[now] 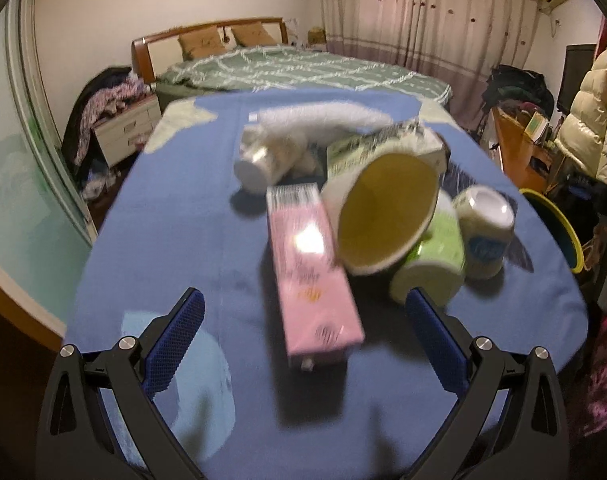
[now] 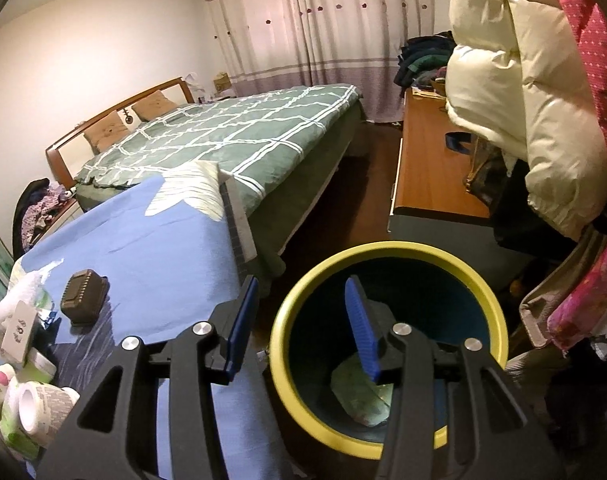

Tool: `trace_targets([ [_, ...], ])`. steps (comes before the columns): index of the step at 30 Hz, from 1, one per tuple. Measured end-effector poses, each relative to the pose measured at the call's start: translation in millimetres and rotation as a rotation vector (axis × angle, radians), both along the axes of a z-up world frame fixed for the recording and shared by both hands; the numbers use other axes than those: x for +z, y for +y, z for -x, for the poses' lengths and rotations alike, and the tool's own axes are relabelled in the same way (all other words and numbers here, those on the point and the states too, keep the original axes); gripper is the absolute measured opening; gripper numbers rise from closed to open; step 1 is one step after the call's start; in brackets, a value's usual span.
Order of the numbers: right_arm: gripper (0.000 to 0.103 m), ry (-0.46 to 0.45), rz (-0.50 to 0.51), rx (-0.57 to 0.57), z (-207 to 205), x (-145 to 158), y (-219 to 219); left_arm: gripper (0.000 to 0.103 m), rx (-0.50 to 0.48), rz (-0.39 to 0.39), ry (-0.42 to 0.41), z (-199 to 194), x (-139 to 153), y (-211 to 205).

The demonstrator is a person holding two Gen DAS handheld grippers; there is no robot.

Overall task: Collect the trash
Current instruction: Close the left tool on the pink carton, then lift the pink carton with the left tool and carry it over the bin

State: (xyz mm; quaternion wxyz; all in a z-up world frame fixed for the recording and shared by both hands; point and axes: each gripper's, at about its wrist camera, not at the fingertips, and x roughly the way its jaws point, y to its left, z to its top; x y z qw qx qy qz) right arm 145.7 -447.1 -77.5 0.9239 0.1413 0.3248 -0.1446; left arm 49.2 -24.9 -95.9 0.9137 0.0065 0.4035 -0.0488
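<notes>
Jaws: left gripper (image 1: 303, 322) spread wide and empty, right gripper (image 2: 301, 328) parted and empty over the bin (image 2: 281, 322) | counter (image 1: 163, 216) | pink box (image 1: 311, 268) dead ahead between the left jaws, long axis running away from them, left hand nearer.

A: The box (image 1: 315, 276)?
B: Pink. The cup (image 1: 383, 216) is yellow inside, white outside.
A: The cloth (image 1: 175, 224)?
B: Blue. The bin (image 2: 387, 364) has a yellow rim, dark teal inside. The quilt (image 2: 231, 136) is green, white-checked.
</notes>
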Motion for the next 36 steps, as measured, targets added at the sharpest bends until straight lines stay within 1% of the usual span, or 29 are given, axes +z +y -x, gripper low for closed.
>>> trace_targets([
  [4, 0.044, -0.008, -0.004, 0.018, -0.6, 3.2, 5.4, 0.099, 0.013, -0.003, 0.035, -2.2, -16.5, 1.9],
  [6, 0.044, -0.011, -0.003, 0.022, 0.8, 4.1, 6.4, 0.098, 0.02, 0.001, 0.034, -4.1, -20.4, 2.8],
  [8, 0.044, -0.015, -0.006, 0.025, 1.4, 5.3, 7.7, 0.092, 0.024, 0.0, 0.03, -7.0, -22.7, 2.2],
  [10, 0.044, -0.017, -0.009, 0.027, 1.5, 5.4, 8.6, 0.085, 0.024, 0.006, 0.036, -9.9, -25.4, 2.2],
  [12, 0.044, -0.017, -0.013, 0.03, 1.3, 4.7, 9.4, 0.081, 0.026, 0.013, 0.041, -11.5, -27.0, 1.7],
  [14, 0.044, -0.015, -0.015, 0.034, 1.4, 3.5, 10.4, 0.073, 0.027, 0.02, 0.04, -14.0, -27.9, 1.8],
  [16, 0.044, -0.013, -0.018, 0.039, 0.7, 1.9, 10.7, 0.061, 0.022, 0.03, 0.036, -15.9, -28.0, 1.8],
  [17, 0.044, -0.012, -0.02, 0.042, 0.6, 1.3, 11.5, 0.057, 0.017, 0.032, 0.035, -17.1, -28.6, 1.5],
  [19, 0.044, -0.012, -0.026, 0.044, 0.0, 0.4, 11.3, 0.041, 0.004, 0.034, 0.035, -18.6, -30.4, 0.8],
  [22, 0.044, -0.013, -0.029, 0.046, -0.5, 0.2, 11.0, 0.039, 0.019, 0.045, 0.027, -18.4, -28.6, 7.3],
  [26, 0.044, -0.016, -0.033, 0.05, 0.5, 0.1, 11.8, 0.038, 0.06, 0.04, -0.016, -17.3, -18.7, 19.5],
  [30, 0.044, -0.016, -0.034, 0.058, 0.4, -0.3, 14.4, 0.038, 0.099, 0.014, -0.062, -19.2, -5.2, 29.0],
  [36, 0.044, -0.029, -0.039, 0.057, 4.9, 3.1, 14.4, 0.038, 0.113, -0.004, -0.126, -22.0, 20.7, 33.3],
])
